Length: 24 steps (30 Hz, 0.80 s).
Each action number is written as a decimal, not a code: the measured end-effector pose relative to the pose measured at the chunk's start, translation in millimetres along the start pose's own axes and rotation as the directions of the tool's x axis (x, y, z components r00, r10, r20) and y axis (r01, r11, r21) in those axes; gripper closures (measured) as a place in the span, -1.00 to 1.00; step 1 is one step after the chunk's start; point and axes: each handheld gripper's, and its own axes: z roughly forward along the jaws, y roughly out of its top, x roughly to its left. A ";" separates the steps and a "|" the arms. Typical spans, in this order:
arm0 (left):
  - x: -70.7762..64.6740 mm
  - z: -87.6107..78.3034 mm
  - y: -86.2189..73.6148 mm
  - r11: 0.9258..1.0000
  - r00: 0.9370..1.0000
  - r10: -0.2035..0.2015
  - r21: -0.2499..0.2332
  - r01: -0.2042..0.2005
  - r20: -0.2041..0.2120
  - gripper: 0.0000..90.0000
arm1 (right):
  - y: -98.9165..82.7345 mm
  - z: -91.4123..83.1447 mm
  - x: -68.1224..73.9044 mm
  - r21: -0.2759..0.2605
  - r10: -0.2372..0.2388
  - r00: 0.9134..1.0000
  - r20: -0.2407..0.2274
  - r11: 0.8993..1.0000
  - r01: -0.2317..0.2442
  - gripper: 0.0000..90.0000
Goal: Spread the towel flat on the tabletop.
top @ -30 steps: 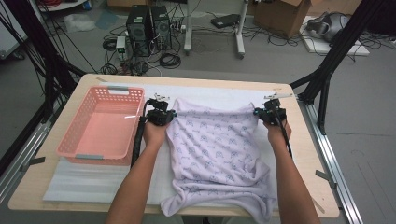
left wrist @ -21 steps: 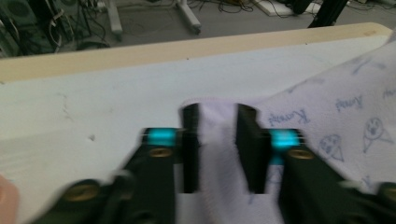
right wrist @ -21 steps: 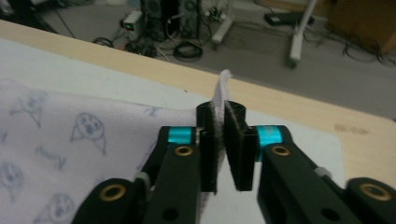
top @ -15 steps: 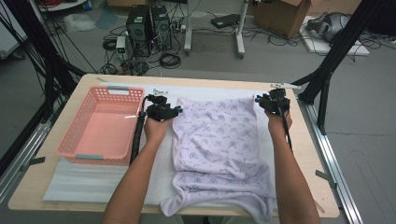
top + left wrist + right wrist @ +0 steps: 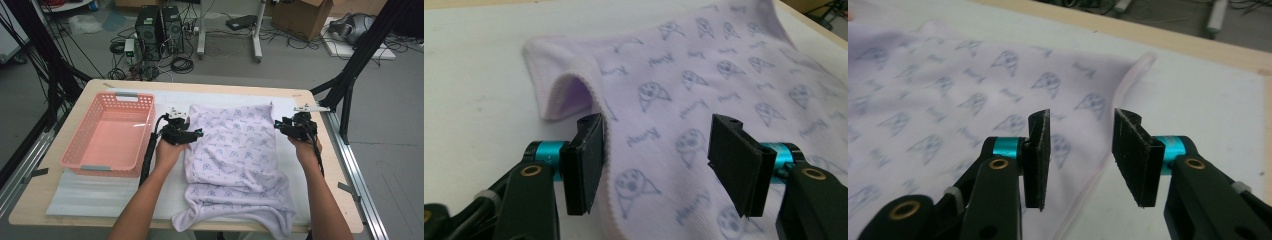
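A pale lilac cloth [image 5: 235, 155] with a blue print lies spread on the white mat [image 5: 95, 192], its near end rumpled at the table's front. My left gripper [image 5: 196, 133] sits at the cloth's left edge near the far corner. Its jaws have just been opening and stand open. In the left gripper view the cloth [image 5: 724, 65] runs between the jaws of that gripper [image 5: 656, 125], and the pads do not press on it. My right gripper [image 5: 278, 125] is at the right edge, its jaws also just opened. In the right gripper view it [image 5: 1080, 117] straddles the cloth's hem [image 5: 948, 85].
An empty pink basket [image 5: 75, 159] stands at the left on the mat, close beside my left hand. Black frame posts [image 5: 350, 80] rise past the table's right far corner. A metal rail [image 5: 357, 170] runs along the right edge.
Both grippers were shut on the cloth's far corners; now both have opened and let go. The hands pushed away, then drew back toward the person. The cloth lies flatter.
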 end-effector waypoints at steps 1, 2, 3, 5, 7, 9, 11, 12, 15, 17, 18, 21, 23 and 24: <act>-2.7 -1.6 -3.8 1.000 1.000 0.005 0.002 -0.006 0.006 -0.12 | -3.2 -3.0 2.4 0.008 -0.014 1.000 -0.004 1.000 0.014 0.26; -4.2 -2.9 -6.4 1.000 1.000 0.004 0.003 -0.004 0.009 -0.13 | -7.6 -6.4 5.4 0.015 -0.023 1.000 -0.016 1.000 0.023 0.25; -5.9 -4.1 -9.7 1.000 1.000 0.002 0.008 -0.002 0.017 -0.14 | -10.5 -8.3 6.8 0.018 -0.029 0.999 -0.029 0.999 0.030 0.23; -10.8 -6.3 -15.2 0.999 1.000 0.021 0.029 -0.021 0.018 -0.18 | -16.8 -13.1 10.8 0.050 -0.035 0.999 -0.042 0.998 0.037 0.10; -14.0 -9.9 -20.8 0.999 0.999 0.024 0.033 -0.025 0.028 -0.16 | -23.6 -19.3 15.3 0.050 -0.039 0.997 -0.061 0.998 0.042 0.12; -15.9 -13.4 -26.0 0.998 0.999 0.031 0.046 -0.032 0.030 -0.18 | -29.6 -25.0 19.2 0.058 -0.053 0.996 -0.072 0.997 0.057 0.11; -17.5 -17.3 -31.3 0.998 0.999 0.030 0.055 -0.032 0.038 -0.19 | -36.2 -29.2 22.9 0.077 -0.065 0.994 -0.087 0.994 0.072 0.10; -18.2 -19.4 -34.0 0.998 0.999 0.030 0.056 -0.032 0.042 -0.20 | -39.6 -31.1 24.7 0.083 -0.073 0.993 -0.090 0.993 0.081 0.10; -20.7 -25.0 -38.7 0.995 0.998 0.055 0.081 -0.058 0.035 -0.23 | -50.2 -34.4 30.8 0.100 -0.070 0.990 -0.119 0.992 0.082 0.10; -22.1 -30.6 -40.7 0.996 0.998 0.053 0.075 -0.056 0.032 -0.23 | -57.6 -34.1 35.6 0.114 -0.073 0.988 -0.134 0.990 0.088 0.10; -22.0 -33.7 -41.3 0.995 0.997 0.065 0.074 -0.067 0.031 -0.23 | -62.0 -33.3 38.4 0.127 -0.081 0.987 -0.139 0.987 0.099 0.10; -20.5 -42.3 -43.4 0.996 0.997 0.063 0.058 -0.065 0.033 -0.23 | -70.0 -31.7 42.7 0.144 -0.086 0.986 -0.143 0.984 0.107 0.10; -20.9 -44.2 -45.7 0.997 0.997 0.052 0.062 -0.055 0.048 -0.23 | -73.9 -29.8 44.1 0.159 -0.085 0.987 -0.138 0.981 0.107 0.10; -21.7 -43.5 -47.0 0.996 0.997 0.054 0.070 -0.058 0.050 -0.22 | -75.7 -28.1 45.0 0.170 -0.082 0.987 -0.137 0.980 0.105 0.10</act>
